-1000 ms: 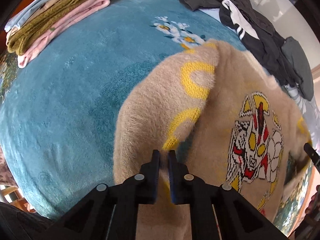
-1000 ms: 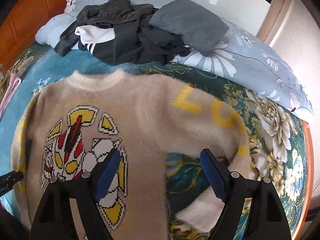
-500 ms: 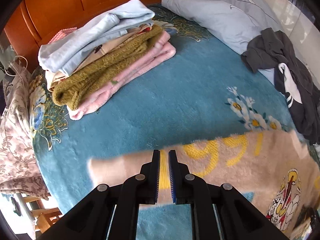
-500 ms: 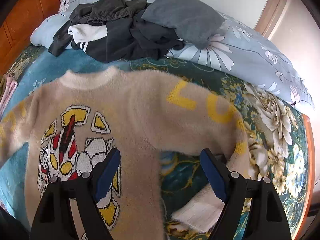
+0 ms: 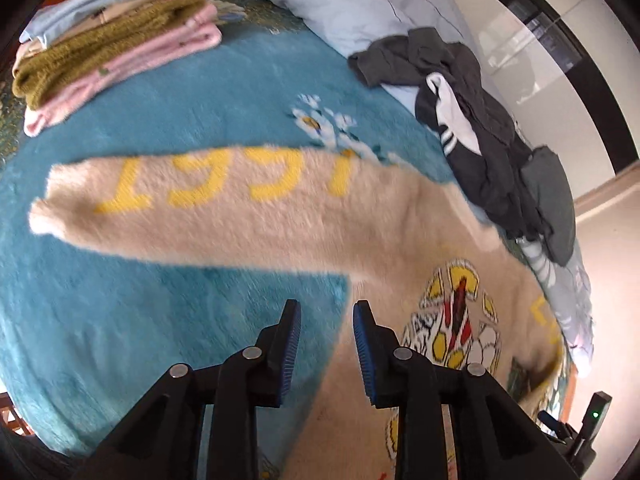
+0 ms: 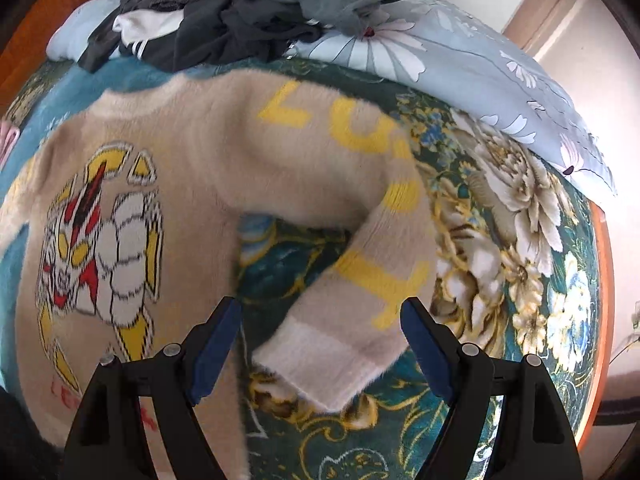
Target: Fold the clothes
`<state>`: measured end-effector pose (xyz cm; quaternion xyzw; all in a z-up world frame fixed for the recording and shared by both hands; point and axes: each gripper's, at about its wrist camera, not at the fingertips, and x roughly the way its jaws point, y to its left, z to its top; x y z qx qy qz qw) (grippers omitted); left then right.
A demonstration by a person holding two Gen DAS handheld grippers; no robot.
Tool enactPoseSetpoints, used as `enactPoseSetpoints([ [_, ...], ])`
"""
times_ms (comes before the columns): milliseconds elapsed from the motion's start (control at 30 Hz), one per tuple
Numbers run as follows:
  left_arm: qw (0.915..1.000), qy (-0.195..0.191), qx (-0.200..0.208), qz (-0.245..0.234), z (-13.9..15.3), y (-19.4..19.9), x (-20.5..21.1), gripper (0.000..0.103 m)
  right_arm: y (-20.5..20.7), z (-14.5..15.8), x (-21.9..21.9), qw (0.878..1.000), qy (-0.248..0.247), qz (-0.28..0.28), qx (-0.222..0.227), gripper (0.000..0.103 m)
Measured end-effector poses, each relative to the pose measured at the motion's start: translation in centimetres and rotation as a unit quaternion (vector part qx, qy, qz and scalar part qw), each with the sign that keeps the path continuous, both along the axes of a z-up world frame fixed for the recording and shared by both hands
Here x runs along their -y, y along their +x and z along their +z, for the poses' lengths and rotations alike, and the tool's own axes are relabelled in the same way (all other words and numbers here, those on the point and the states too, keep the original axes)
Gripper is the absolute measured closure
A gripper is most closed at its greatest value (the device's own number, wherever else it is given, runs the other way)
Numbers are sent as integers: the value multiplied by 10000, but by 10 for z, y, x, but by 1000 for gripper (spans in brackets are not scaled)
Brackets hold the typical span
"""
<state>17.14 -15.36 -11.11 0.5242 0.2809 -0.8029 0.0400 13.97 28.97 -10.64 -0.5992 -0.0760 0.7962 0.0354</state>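
A beige fuzzy sweater point(image 5: 404, 248) with yellow letters and a robot picture lies face up on the blue bed blanket point(image 5: 168, 128). Its one sleeve point(image 5: 208, 208) lies stretched out flat to the left. My left gripper point(image 5: 326, 322) is open and empty, just above the sweater's side edge below that sleeve. In the right wrist view the sweater point(image 6: 192, 184) fills the left, and its other sleeve point(image 6: 372, 280) bends down toward me. My right gripper point(image 6: 320, 320) is wide open, with the cuff point(image 6: 320, 356) of that sleeve between its fingers, not gripped.
A stack of folded clothes point(image 5: 108, 36) sits at the far left of the bed. A heap of dark unfolded clothes point(image 5: 472, 120) lies on the pale floral pillows point(image 6: 460, 52) behind the sweater. The wooden bed edge point(image 6: 606, 280) runs at the right.
My left gripper pulled the sleeve out to the left, then opened and let it go; the sleeve now lies flat. My right gripper moved closer to the other sleeve's cuff.
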Motion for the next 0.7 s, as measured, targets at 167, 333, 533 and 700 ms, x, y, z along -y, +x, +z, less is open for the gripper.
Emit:
enactPoseSetpoints([
  [167, 9985, -300, -231, -396, 11, -1, -20, 72, 27, -33, 9, 9982, 335, 412, 293, 20],
  [333, 9993, -110, -347, -68, 10, 6, -2, 68, 33, -50, 4, 9979, 441, 340, 335, 20],
  [533, 9979, 139, -465, 419, 12, 21, 23, 68, 28, -52, -21, 9980, -314, -346, 422, 22],
  [700, 9971, 279, -471, 535, 11, 24, 30, 68, 21, -46, -24, 9960, -470, -630, 437, 69],
])
